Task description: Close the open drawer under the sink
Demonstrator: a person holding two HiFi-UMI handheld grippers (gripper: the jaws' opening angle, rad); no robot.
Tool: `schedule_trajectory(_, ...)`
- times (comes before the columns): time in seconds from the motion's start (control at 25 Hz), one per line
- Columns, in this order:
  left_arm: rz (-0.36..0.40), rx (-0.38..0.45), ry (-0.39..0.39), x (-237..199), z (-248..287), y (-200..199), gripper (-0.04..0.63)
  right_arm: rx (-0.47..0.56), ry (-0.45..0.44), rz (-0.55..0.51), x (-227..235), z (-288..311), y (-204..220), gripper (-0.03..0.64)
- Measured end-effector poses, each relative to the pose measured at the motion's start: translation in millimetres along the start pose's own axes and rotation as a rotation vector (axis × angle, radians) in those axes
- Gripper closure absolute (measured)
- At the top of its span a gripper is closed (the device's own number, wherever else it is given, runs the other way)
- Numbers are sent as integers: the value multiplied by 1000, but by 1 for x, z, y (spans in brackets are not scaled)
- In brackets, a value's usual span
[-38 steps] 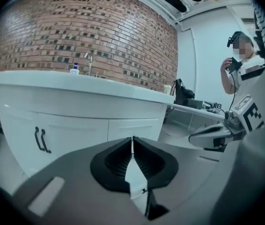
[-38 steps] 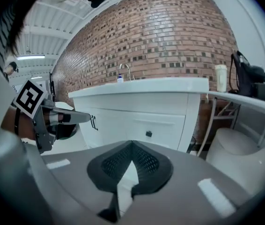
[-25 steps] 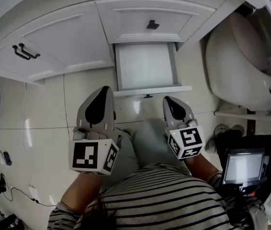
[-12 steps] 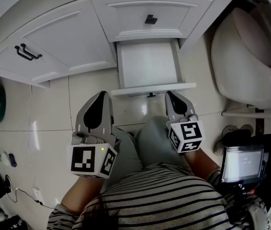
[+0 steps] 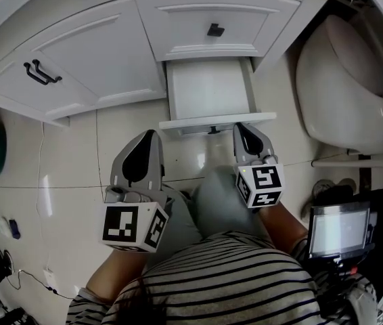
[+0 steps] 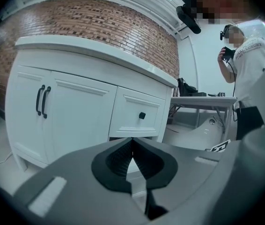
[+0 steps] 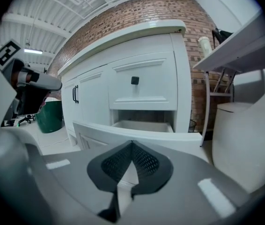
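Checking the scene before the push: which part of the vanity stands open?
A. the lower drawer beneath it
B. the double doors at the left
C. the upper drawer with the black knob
A: the lower drawer is pulled out with its inside showing, while the upper drawer and the double doors sit flush.

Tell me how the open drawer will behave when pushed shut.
The drawer looks empty, so probably light and easy sliding. Its front panel seems rigid, unlikely to flex. The right gripper sits off-centre; pushing there might skew it.

drawer knob — half hidden
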State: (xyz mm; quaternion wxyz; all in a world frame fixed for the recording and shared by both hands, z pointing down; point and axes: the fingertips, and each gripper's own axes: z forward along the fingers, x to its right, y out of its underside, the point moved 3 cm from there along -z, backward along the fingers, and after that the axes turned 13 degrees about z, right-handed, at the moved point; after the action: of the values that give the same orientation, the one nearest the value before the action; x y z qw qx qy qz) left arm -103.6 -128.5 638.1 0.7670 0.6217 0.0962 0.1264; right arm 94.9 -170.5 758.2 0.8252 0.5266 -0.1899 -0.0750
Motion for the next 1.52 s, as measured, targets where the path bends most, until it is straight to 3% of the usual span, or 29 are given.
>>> schedule_trajectory(0.84, -26, 3, -59, -26, -11, -5, 578, 29, 55, -60, 25, 115, -57, 618)
schedule_trajectory(1.04, -18, 2, -82, -37, -15, -8, 578, 32, 55, -21, 31, 142, -69, 618)
schedule_trajectory(1.36, -17, 7, -89, -43, -20, -7, 578, -12, 41, -57, 34, 150, -74, 618)
schedule_trajectory(1.52, -38, 3, -85, -48, -18, -10, 578, -92, 69, -67, 28, 140, -65, 618)
